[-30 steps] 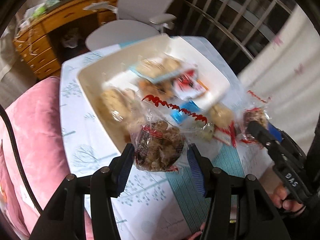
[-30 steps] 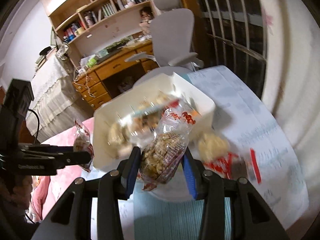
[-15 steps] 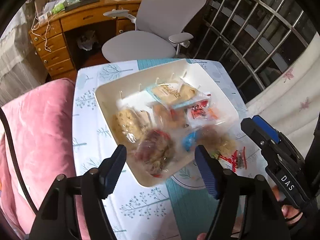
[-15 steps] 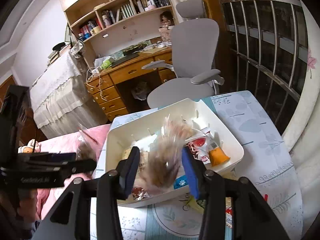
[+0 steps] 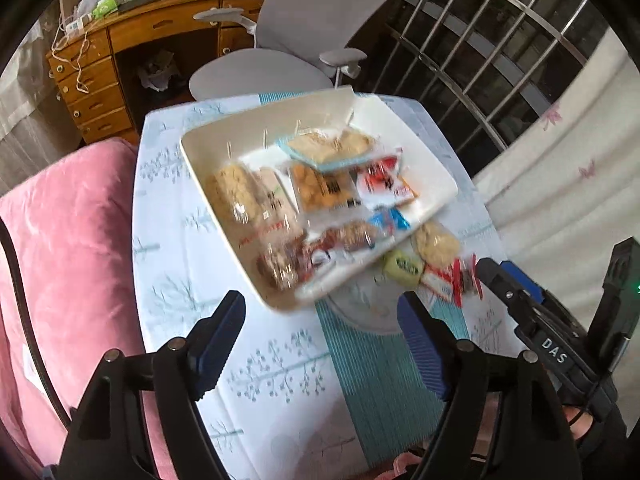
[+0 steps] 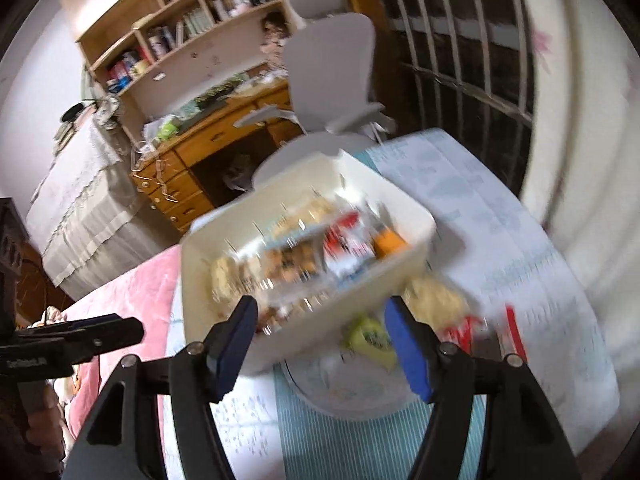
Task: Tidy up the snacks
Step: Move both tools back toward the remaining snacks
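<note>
Left hand-held gripper (image 5: 320,332): fingers spread, nothing between them, over the desk (image 5: 280,380).
Right hand-held gripper (image 6: 320,344): spread, empty.
Loose snacks (image 5: 436,260): on desk, touching the bin's near-right edge.
Bin (image 5: 208,176): packets inside; long axis runs near-left to far-right.
Risk: reaching for the loose packets could knock the bin.

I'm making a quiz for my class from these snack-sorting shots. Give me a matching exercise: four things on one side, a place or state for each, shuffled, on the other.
Things:
1. yellow-green packet
2. white bin
3. left gripper
4. office chair

Places or states:
A. open and empty
B. behind the table, by the wooden desk
C. on the tablecloth outside the bin
D. holds several wrapped snacks

Pairs: 1-C, 2-D, 3-A, 4-B
</note>
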The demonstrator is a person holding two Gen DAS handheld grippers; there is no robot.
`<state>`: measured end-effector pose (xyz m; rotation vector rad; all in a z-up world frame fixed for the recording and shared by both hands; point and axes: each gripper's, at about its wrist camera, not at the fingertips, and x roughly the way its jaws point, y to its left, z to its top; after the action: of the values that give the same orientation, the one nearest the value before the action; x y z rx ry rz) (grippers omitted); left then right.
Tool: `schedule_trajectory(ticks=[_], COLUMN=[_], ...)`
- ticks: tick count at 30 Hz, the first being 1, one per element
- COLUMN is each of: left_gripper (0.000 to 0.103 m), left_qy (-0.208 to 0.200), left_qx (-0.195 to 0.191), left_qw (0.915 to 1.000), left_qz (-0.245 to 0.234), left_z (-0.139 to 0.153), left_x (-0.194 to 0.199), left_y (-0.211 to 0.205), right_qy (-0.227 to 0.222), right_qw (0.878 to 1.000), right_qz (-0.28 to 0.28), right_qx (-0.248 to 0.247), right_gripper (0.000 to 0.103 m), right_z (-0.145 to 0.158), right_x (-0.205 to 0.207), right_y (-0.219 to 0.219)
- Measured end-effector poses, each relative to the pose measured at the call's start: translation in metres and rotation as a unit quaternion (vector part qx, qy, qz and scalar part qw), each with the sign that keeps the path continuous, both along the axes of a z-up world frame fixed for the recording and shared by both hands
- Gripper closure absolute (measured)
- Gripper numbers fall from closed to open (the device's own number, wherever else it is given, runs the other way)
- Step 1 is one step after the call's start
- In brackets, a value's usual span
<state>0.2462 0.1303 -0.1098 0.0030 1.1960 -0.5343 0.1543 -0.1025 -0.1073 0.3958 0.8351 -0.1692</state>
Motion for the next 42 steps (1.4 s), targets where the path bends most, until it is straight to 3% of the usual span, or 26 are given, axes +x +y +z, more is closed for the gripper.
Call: schedule_trajectory(ticks=[12,23,29,35,42], left_gripper=[0.026,0.026,0.025,0.022,0.020], left_qy=[0.067,0.045,0.048,0.065,0.086], left_qx=[-0.008,-0.015,-0.025,-0.024,-0.025], left_qw=[0.9968,0.9969,0.9981,0.9976,0.9945], left_qz=[-0.044,-0.062,-0.031,0.005,0.055], left_z=[-0.053,-0.049,-0.051,-0.061,-0.073], left_x=[-0.067,-0.076,-0.070,-0.065,-0.053], left_y=[0.015,-0.017,-0.049,-0.087,-0.131], right_qy=[0.085,0.116,0.126,0.131,0.129], right_qw=[0.989,0.978,0.984,0.991,0.989], right_qz=[-0.114,-0.167,-0.126,-0.034,0.077], right_qx=[0.039,0.038,0.030,0.014,-0.008], right_gripper=[0.037,0.037,0.037,0.037,0.037], right_z=[-0.058,-0.076,-0.081,-0.085,-0.091], right_x=[-0.103,-0.145,-0.131,-0.102,-0.067], right_y=[0.000,-0.037,-0.064,-0.092,-0.116])
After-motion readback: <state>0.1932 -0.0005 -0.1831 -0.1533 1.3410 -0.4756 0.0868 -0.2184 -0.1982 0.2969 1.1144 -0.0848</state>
